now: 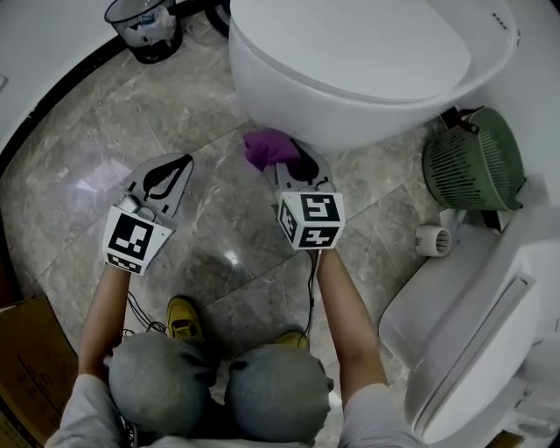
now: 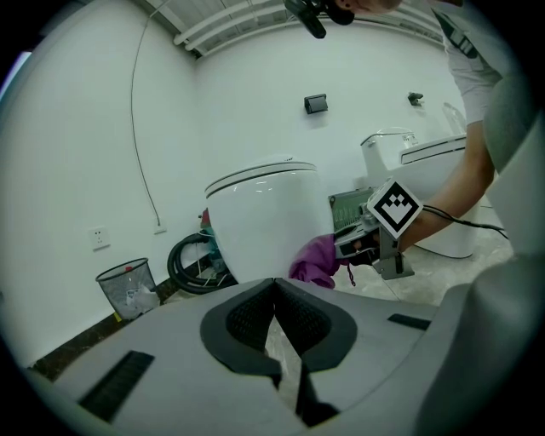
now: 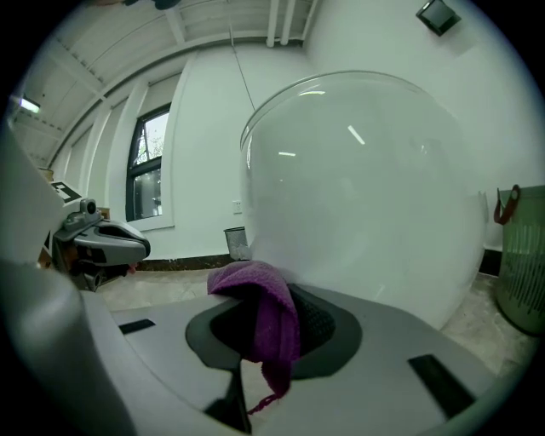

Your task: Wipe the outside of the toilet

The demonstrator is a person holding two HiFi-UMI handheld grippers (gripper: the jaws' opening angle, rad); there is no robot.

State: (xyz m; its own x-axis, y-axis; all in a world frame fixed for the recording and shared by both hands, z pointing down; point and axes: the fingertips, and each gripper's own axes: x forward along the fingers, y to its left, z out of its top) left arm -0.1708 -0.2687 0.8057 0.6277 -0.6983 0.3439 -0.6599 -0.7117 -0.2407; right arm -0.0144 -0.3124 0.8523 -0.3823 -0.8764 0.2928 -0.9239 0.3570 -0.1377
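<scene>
Head view: the right gripper (image 1: 293, 164) holds a purple cloth (image 1: 269, 147) by the toilet's (image 1: 350, 87) lower front, and the left gripper (image 1: 168, 175) hangs over the floor, well apart.

Left gripper view: jaw tips meet, nothing between them.

Right gripper view: jaws clamp the cloth just beside the bowl.

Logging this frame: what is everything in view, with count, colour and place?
toilet: one, white, lid down, top centre
second toilet: one, white, lower right
cloth: one, purple, at the toilet's lower front
basket: one, green, slotted, right of the toilet
wastebin: one, black wire, upper left by the wall
hose coil: one, black, between wastebin and toilet
cardboard box: one, brown, lower left edge
floor: grey marble tiles
shoes: two, yellow, by the person's knees
left gripper: grey, shut, empty, over the floor
right gripper: grey, shut on the cloth
</scene>
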